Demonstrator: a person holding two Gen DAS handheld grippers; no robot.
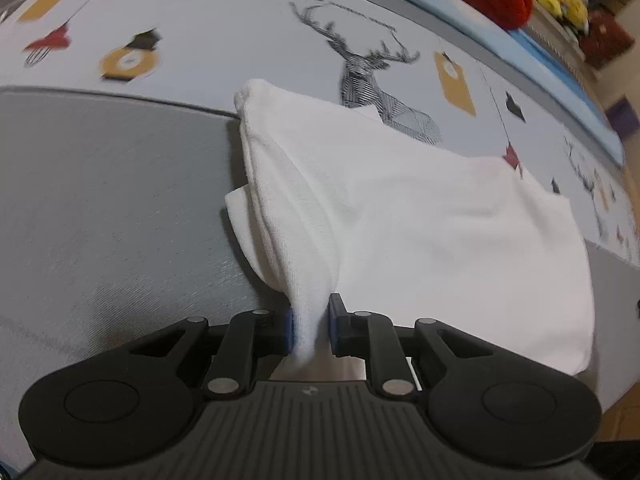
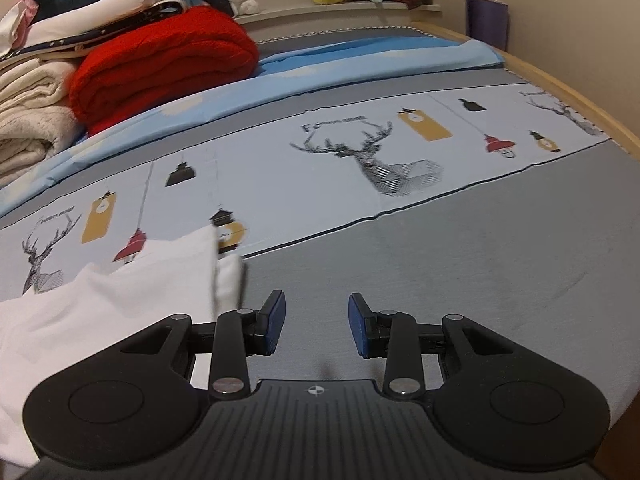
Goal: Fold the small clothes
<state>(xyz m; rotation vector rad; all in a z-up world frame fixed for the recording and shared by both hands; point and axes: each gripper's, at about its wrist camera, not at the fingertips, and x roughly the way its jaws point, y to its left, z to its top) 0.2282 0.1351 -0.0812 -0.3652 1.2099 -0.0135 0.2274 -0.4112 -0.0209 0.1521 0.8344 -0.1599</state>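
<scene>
White garment (folded, bunched) pinched by left gripper.

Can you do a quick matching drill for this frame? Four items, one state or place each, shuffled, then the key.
Items:
1. left gripper
2. right gripper
3. white garment
4. red blanket

States/places:
A. folded, at the far side of the bed beside stacked bedding
B. open, nothing between the jaws, over grey sheet
C. shut on a pinched fold of fabric
D. spread on the bed, one edge lifted

Pairs: 1-C, 2-B, 3-D, 4-A
</scene>
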